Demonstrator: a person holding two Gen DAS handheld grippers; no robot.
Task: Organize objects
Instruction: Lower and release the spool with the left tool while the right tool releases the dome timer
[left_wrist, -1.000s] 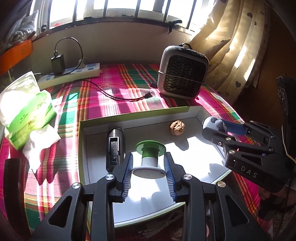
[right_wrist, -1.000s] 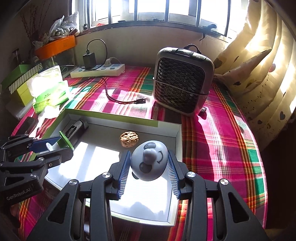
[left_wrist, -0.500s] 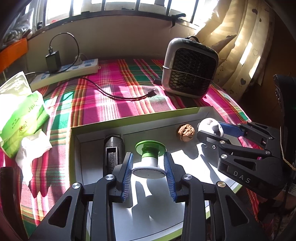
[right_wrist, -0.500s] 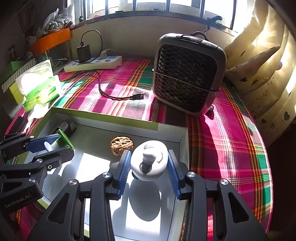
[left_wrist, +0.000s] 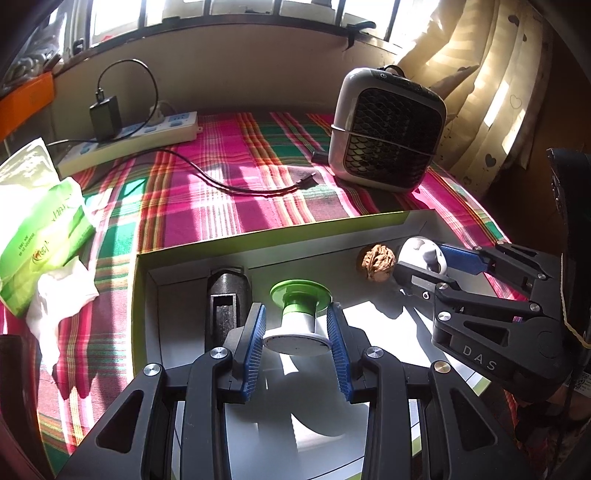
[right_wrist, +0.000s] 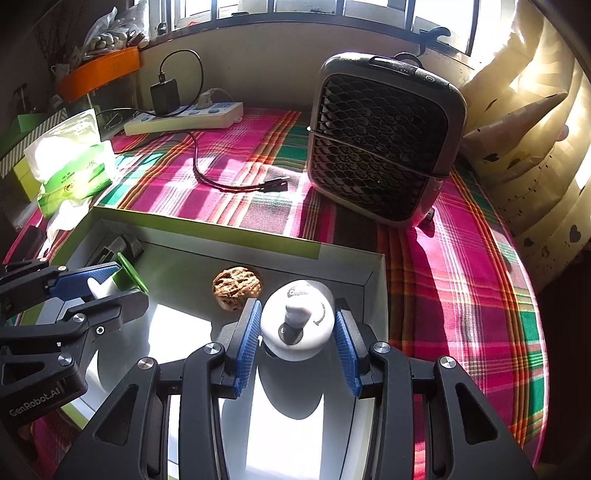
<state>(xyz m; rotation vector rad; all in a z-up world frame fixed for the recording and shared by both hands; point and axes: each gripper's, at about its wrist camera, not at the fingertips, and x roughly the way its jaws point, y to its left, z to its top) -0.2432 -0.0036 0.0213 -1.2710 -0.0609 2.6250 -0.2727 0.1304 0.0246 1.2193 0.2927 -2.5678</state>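
Observation:
My left gripper (left_wrist: 297, 332) is shut on a white spool with a green flange (left_wrist: 299, 314), held low over the floor of a shallow white box (left_wrist: 258, 238) with a green rim. My right gripper (right_wrist: 297, 332) is shut on a round white gadget with a small knob (right_wrist: 299, 319), near the box's (right_wrist: 207, 232) far right corner. A walnut (left_wrist: 376, 258) (right_wrist: 236, 288) lies on the box floor just left of that gadget. A dark cylindrical object (left_wrist: 226, 299) (right_wrist: 118, 247) lies in the box's left part, beside the spool (right_wrist: 110, 284).
A grey desk fan (left_wrist: 386, 129) (right_wrist: 384, 140) stands behind the box on the plaid cloth. Its loose black cord (left_wrist: 258, 188) runs across the cloth. A power strip with a charger (left_wrist: 129, 136) sits at the back left. A green tissue pack (left_wrist: 40, 221) lies left.
Both grippers have come forward and lower into the box with their objects. The right gripper's gadget now sits close beside the walnut.

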